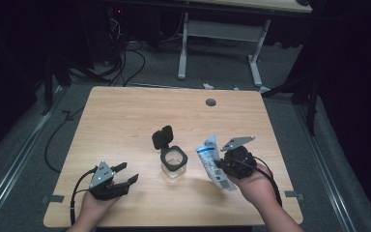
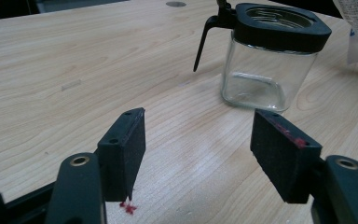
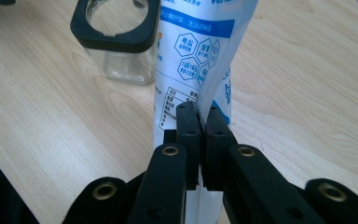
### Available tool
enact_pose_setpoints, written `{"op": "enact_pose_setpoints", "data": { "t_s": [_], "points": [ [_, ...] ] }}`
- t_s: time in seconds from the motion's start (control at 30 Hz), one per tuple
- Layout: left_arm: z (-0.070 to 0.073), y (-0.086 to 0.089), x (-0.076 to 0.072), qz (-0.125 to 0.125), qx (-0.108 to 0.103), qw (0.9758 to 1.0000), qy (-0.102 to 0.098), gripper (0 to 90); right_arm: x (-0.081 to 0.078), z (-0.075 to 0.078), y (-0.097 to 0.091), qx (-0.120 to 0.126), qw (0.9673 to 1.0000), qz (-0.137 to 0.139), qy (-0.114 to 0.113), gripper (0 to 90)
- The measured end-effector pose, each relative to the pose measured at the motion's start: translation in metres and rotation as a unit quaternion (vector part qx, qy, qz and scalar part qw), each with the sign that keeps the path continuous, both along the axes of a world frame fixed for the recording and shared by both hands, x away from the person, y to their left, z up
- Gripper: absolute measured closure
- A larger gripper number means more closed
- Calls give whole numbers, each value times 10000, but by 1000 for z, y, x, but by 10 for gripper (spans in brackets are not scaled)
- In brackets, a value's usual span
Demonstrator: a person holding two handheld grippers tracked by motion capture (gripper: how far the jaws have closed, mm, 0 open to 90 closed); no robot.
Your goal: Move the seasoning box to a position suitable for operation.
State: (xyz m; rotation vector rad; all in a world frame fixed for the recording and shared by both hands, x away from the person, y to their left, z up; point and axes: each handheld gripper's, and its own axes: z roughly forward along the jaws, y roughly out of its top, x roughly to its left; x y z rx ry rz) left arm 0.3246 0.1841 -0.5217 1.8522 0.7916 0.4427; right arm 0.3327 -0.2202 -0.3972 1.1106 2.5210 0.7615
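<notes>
A small glass jar (image 1: 174, 162) with a black square rim and its hinged black lid (image 1: 162, 137) flipped open stands mid-table. A white and blue printed pouch (image 1: 213, 161) hangs tilted just right of the jar, and my right gripper (image 1: 221, 169) is shut on its edge. In the right gripper view the jaws pinch the pouch (image 3: 193, 70) with the jar (image 3: 116, 37) behind to the left. My left gripper (image 1: 128, 174) stands open near the table's front left, nothing between its pads (image 2: 130, 144). The jar (image 2: 268, 60) is ahead of it to the right.
The wooden table (image 1: 125, 111) has a round cable hole (image 1: 210, 102) near its far edge. Beyond it are a white desk frame (image 1: 222, 34) and cables on the grey floor. A cable trails from each gripper over the front edge.
</notes>
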Motion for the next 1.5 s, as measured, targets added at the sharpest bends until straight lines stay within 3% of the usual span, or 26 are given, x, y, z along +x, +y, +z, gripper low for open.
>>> {"op": "enact_pose_setpoints", "data": {
  "t_s": [0.1, 0.37, 1.07, 1.3, 1.5],
  "points": [
    [0, -1, 0, -13, 5, 10000, -8, 360, 2, 2, 3, -205, 9997, 26, 145, 882],
    [0, -3, -1, -63, 26, 10000, -25, 359, 5, 9, 4, -448, 9982, 56, 403, 885],
    [-1, -14, -6, -281, 76, 9996, -54, 353, 17, 7, 7, -793, 9934, 115, 818, 894],
    [1, -28, -13, -431, -8, 9990, -120, 348, 19, 6, 11, -898, 9915, 198, 921, 895],
    [4, -57, -25, -829, -102, 9963, -182, 329, 20, 5, 13, -944, 9906, 222, 961, 896]
  ]
}}
